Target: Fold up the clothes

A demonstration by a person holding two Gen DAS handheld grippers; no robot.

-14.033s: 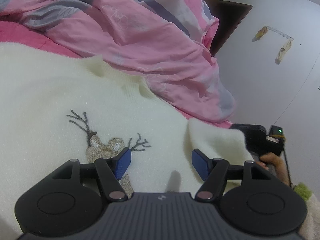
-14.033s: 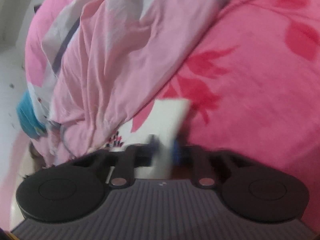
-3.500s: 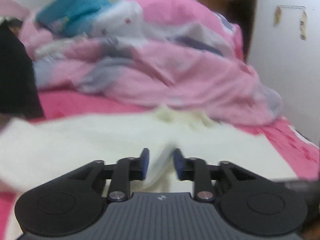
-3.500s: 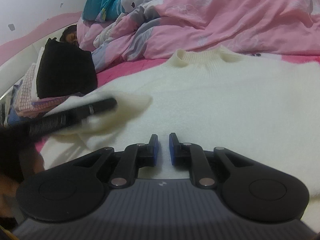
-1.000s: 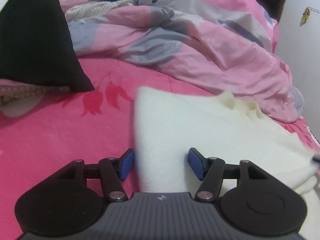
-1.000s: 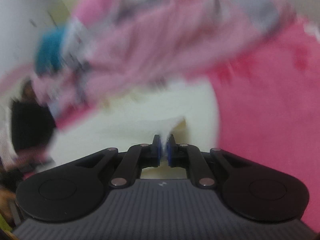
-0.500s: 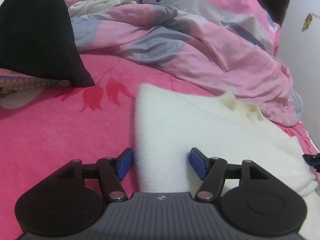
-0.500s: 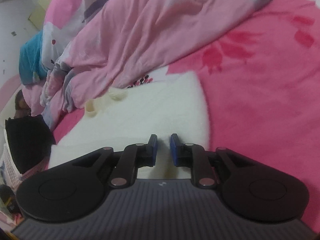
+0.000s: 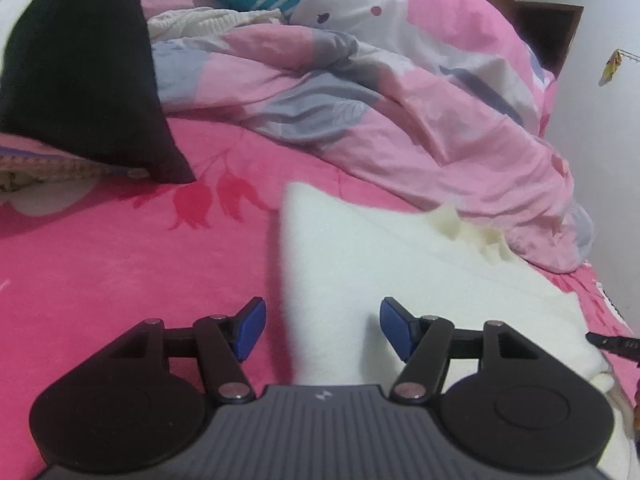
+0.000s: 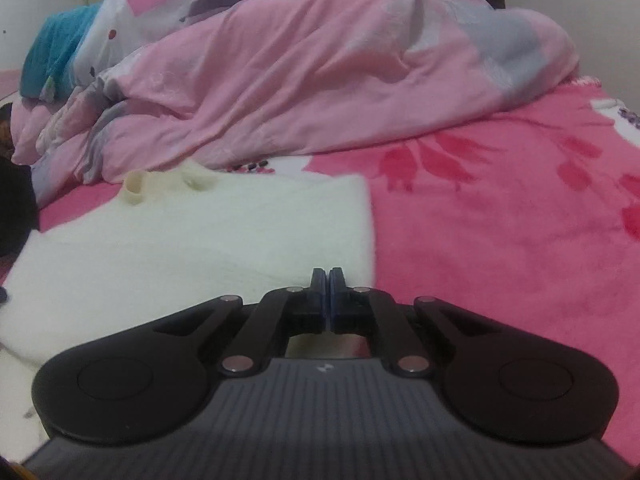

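Left wrist view: the left claw (image 9: pixel 322 330) stands wide open low over the bed, its pads straddling the near left edge of the cream sweater (image 9: pixel 400 264); neither pad presses the cloth, so nothing is held.
Right wrist view: the right claw (image 10: pixel 327 280) is closed pad to pad over the sweater's near right edge (image 10: pixel 200 240); its jaws have just been closing, and no cloth can be seen between them.
Sweater's place: it lies flat on the bed between the two claws, sides already turned in to a narrow panel, ribbed collar (image 10: pixel 160 182) at the far end beside the duvet.
Step in hand, as judged: taking the near hem corners to fold the panel away toward the collar.
Doing it well: each claw should bite every layer at its corner, not only the top one; the right claw likely needs to reopen and take cloth; both should lift together and lay the hem square to the collar, since thick knit tends to slump and skew.
Risk: an uneven lift could pull the tucked sides loose.
Surface: a soft pink bedspread (image 9: pixel 100 260) with red flower prints; it gives under pressure.
Farther back: a black garment (image 9: pixel 76 64) on a folded pile at left, a rumpled pink and grey duvet (image 10: pixel 320 80) across the bed, a teal cloth (image 10: pixel 56 48) behind it.
Room: pale walls, a dark wooden piece (image 9: pixel 532 20) at far right.
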